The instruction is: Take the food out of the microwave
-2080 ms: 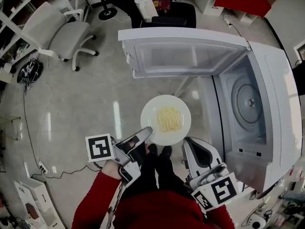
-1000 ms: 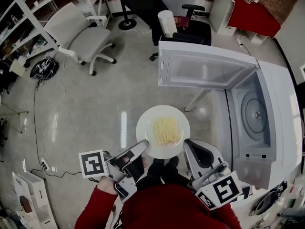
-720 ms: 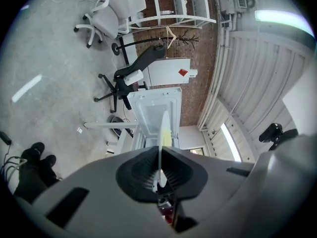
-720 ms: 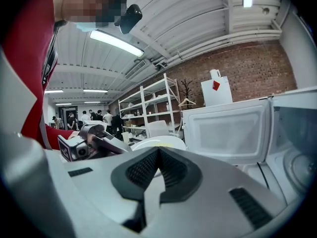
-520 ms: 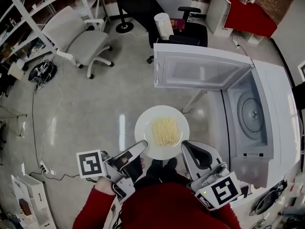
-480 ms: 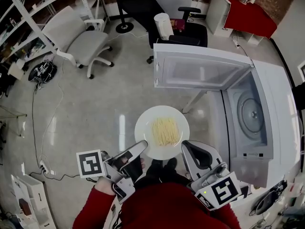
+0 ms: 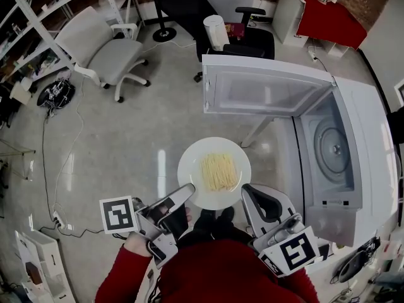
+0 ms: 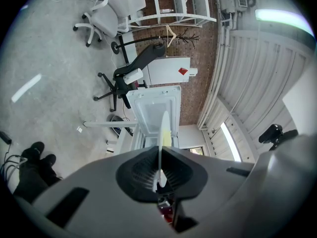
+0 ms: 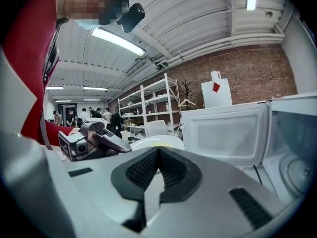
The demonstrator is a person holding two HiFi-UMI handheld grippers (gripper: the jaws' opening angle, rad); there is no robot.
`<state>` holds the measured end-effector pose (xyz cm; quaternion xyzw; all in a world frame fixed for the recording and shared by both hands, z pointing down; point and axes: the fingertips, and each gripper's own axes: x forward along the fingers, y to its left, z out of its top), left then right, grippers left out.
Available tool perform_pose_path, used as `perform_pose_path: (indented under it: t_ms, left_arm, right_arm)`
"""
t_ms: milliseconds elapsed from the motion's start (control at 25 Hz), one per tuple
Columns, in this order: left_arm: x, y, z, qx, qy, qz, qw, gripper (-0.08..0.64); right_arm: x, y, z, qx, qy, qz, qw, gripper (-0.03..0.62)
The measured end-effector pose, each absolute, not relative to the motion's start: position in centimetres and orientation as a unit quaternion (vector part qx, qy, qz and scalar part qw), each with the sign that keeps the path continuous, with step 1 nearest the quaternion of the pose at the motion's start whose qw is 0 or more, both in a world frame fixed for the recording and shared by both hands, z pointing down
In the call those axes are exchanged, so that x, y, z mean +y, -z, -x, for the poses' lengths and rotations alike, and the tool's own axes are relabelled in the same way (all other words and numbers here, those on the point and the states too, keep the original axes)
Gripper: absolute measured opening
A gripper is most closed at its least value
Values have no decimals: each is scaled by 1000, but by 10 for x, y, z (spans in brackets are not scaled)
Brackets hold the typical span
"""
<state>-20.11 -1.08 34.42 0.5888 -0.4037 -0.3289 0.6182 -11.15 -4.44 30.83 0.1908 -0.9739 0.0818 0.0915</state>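
Noodles (image 7: 219,172) are lying loose on a stiff, breakable plate (image 7: 189,163). The left tool (image 7: 188,191) is pinching its near rim, likely a tippy hold, while the right tool (image 7: 249,194) is hanging closed and empty.

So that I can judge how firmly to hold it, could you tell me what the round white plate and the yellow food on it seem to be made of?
The round white plate looks like glazed ceramic, possibly melamine: opaque, smooth, with a thin rim clamped in the left gripper. The yellow food looks like thin noodles: pale strands lying in a flat patch.
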Motion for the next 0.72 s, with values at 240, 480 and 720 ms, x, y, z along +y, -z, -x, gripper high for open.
perform_pose_path:
  t_ms: [240,480,720]
  left_arm:
    - [-9,-345,203,-405,330,-587,618,18]
    - [-8,-346,202,-404,331,-586,619,18]
    - [-6,-347,203,-403,332,-585,621,18]
  right_arm:
    - [-45,-309,113,-974,-81,-190,94,9]
    - [-44,-310,113,-974,-82,-188,95,9]
    - [-42,-311,113,-974,-80,-189,96,9]
